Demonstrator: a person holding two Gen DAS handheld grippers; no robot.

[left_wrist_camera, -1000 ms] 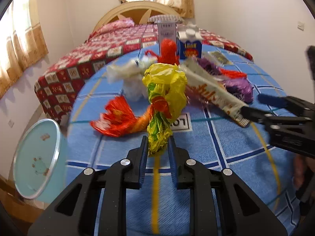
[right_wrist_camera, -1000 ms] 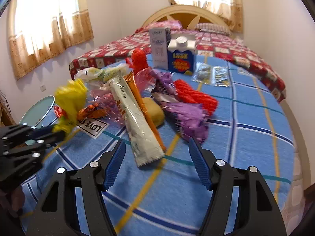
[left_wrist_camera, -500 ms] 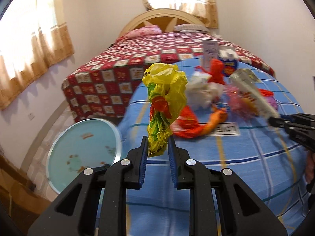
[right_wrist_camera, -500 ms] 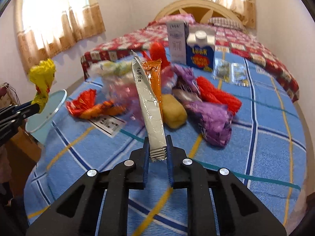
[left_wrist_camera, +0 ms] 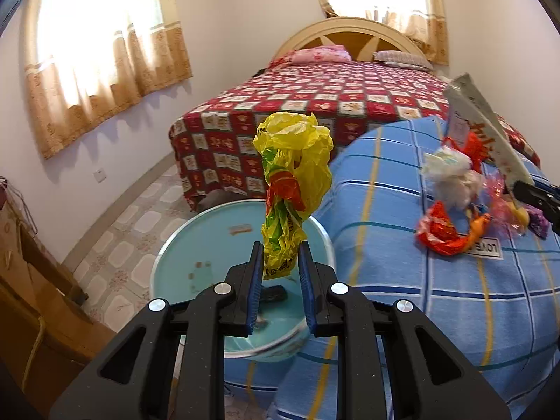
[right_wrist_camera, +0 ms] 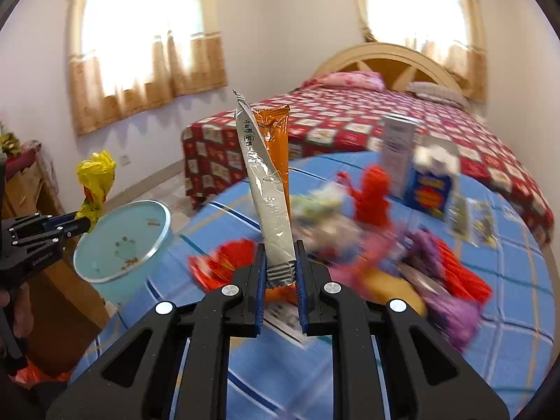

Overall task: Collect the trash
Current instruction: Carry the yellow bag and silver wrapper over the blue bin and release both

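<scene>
So both grippers are loaded up right now. The left gripper (left_wrist_camera: 280, 262) is pinched tight on a crumpled yellow wrapper (left_wrist_camera: 292, 178) that sticks straight up between its blue pads, right above the light blue bin (left_wrist_camera: 196, 245) sitting on the floor beside the table. The left view looks down into that bin, and you can see a few scraps and something dark at the bottom, which the right view barely gives you. The right gripper (right_wrist_camera: 279, 276) is clamped on the bottom end of a long silver wrapper (right_wrist_camera: 267, 196) with an orange wrapper (right_wrist_camera: 276, 133) behind it. Can't tell if the orange one is pinched too. Only the right view shows the whole pile left on the blue checked tablecloth (right_wrist_camera: 507, 315): red, purple and orange wrappers, all blurry, plus a blue carton (right_wrist_camera: 432, 185).
</scene>
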